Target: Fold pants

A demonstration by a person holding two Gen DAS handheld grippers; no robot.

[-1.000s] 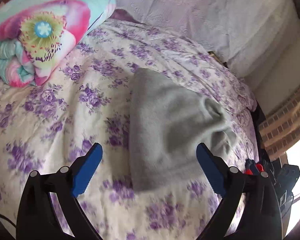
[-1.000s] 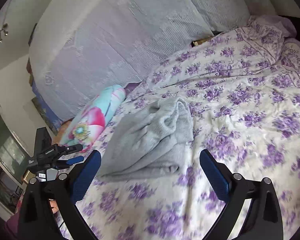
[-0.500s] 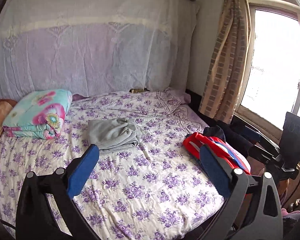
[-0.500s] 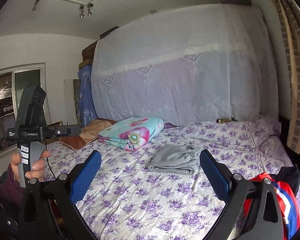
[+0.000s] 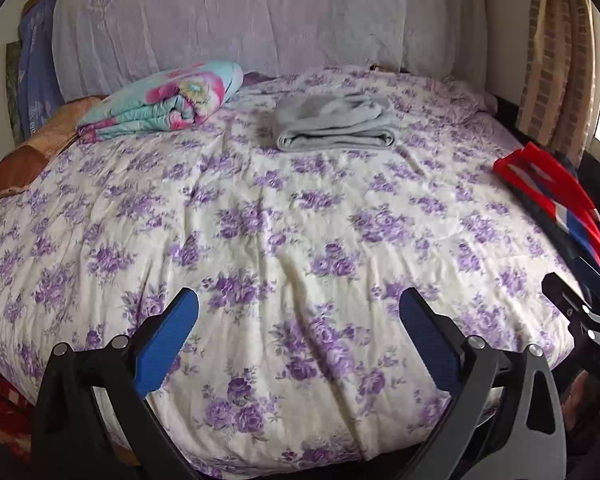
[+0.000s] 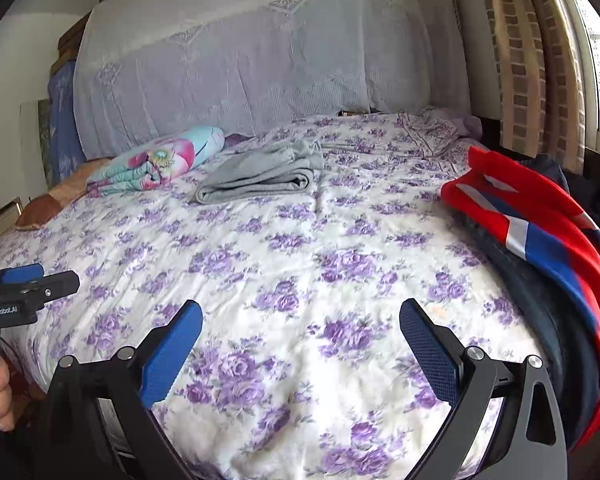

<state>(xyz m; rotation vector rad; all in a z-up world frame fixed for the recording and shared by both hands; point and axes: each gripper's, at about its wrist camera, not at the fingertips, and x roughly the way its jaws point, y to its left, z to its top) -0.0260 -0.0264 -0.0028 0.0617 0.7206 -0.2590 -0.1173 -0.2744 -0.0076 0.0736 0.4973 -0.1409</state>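
Folded grey pants (image 5: 334, 126) lie far back on the bed, near the headboard; the right wrist view shows the grey pants (image 6: 262, 178) as a flat bundle. My left gripper (image 5: 298, 344) hangs open over the bed's near edge, well away from them, nothing between its blue pads. My right gripper (image 6: 300, 348) is open too, empty, over the near part of the bed. A pile of red, white and blue clothes (image 6: 536, 236) on dark garments lies at the bed's right edge; the red clothes (image 5: 548, 188) also show in the left wrist view.
The bed (image 5: 284, 240) has a white sheet with purple flowers. A rolled floral blanket (image 5: 172, 100) sits back left beside a brown pillow (image 5: 36, 148). A lace-covered headboard (image 6: 240, 68) stands behind, with a curtain (image 6: 528, 52) and window to the right. A hand holds the other gripper's handle (image 6: 4, 308) at left.
Both grippers pulled far back from the grey pants, which were right under them and now lie distant. The whole bed and the red clothes pile came into view.
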